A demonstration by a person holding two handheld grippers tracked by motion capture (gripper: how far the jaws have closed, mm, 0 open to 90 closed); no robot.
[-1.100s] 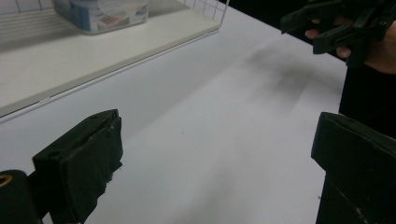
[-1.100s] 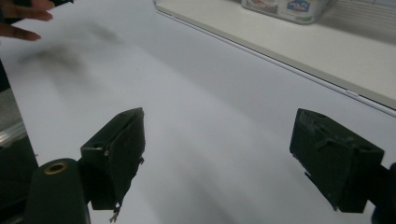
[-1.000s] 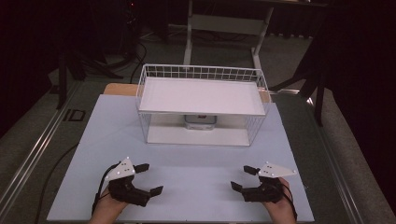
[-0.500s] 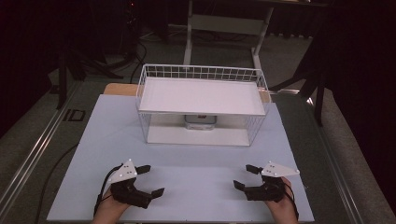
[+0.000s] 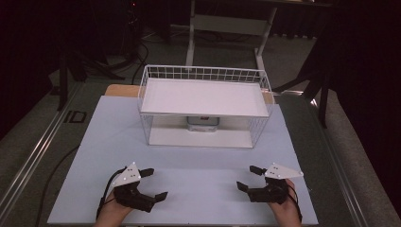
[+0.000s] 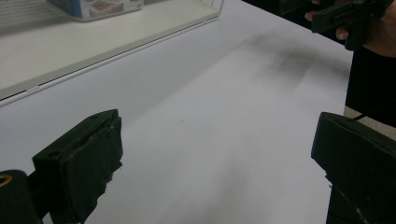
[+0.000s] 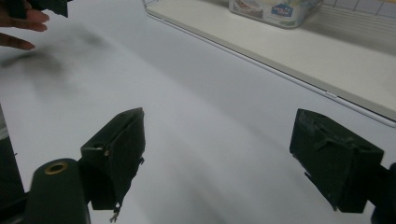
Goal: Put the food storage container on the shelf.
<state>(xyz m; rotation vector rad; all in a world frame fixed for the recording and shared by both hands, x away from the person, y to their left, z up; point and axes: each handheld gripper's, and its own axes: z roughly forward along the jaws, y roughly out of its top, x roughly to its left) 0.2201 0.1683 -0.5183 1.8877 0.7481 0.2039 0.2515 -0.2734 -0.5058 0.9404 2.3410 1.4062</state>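
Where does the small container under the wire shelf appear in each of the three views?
High view: the container sits centre frame on the lower shelf board, beneath the upper board of the wire shelf.
Left gripper view: top left corner, cut by the frame edge.
Right gripper view: top edge, right of centre.
Shared landmark: the lower shelf board's front edge, which runs just before the container in all three views.
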